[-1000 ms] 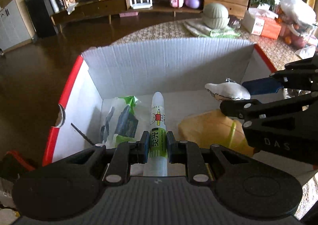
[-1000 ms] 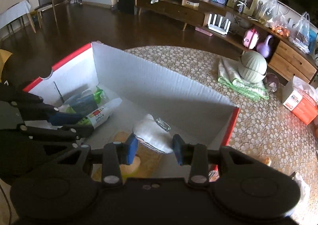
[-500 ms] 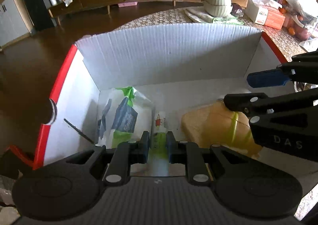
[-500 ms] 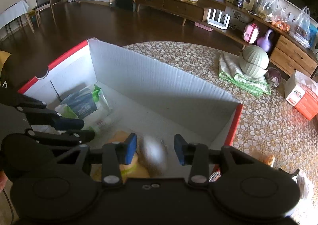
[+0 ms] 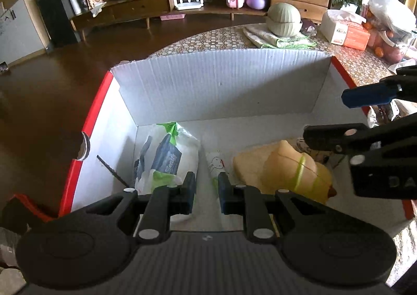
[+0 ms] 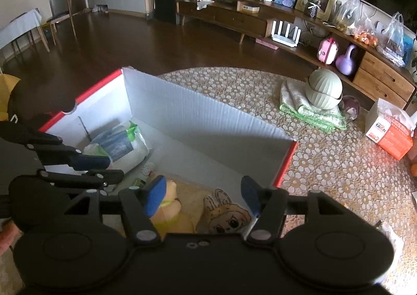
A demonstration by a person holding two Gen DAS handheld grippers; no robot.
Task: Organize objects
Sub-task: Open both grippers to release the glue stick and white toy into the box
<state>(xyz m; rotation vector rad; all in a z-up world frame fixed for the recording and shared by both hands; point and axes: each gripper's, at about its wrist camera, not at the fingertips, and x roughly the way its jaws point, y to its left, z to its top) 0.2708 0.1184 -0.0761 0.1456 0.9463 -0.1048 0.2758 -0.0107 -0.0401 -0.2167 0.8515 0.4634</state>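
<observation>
Both grippers are positioned above an open cardboard box (image 5: 219, 89) with white inner walls and red outer edges, which stands on a round table (image 6: 338, 164) covered with a patterned cloth. The left gripper (image 5: 206, 192) has its jaws apart with a narrow gap and holds nothing. Directly below it, a white tube (image 5: 215, 163) with a cartoon print lies on the box floor, between a wet-wipes pack (image 5: 166, 159) on the left and a yellow plush toy (image 5: 289, 167) on the right. The right gripper (image 6: 202, 194) has its jaws spread wide and is also empty. A small rabbit-face plush (image 6: 225, 214) lies on the box floor below it, near the right-hand box wall and beside the yellow plush toy.
</observation>
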